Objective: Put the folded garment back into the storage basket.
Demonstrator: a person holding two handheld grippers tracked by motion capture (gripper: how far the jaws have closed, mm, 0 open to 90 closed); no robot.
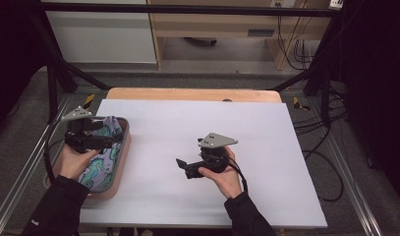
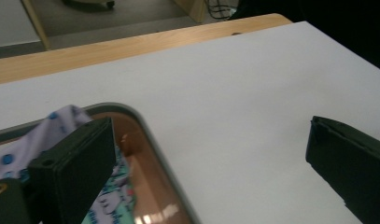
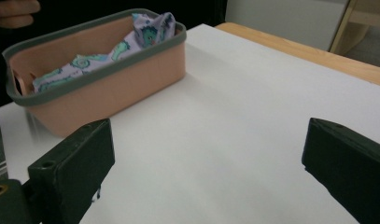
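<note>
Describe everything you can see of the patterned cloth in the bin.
The patterned cloth is soft, pale lilac fabric printed with teal shapes and blue dots. It lies crumpled inside the pink bin, one corner poking above the grey rim at the far end. The left gripper hovers over it, jaws open; contact cannot be told.

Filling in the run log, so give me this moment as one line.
left gripper: open, over basket | right gripper: open, above white table | patterned cloth: in basket, not gripped
</note>
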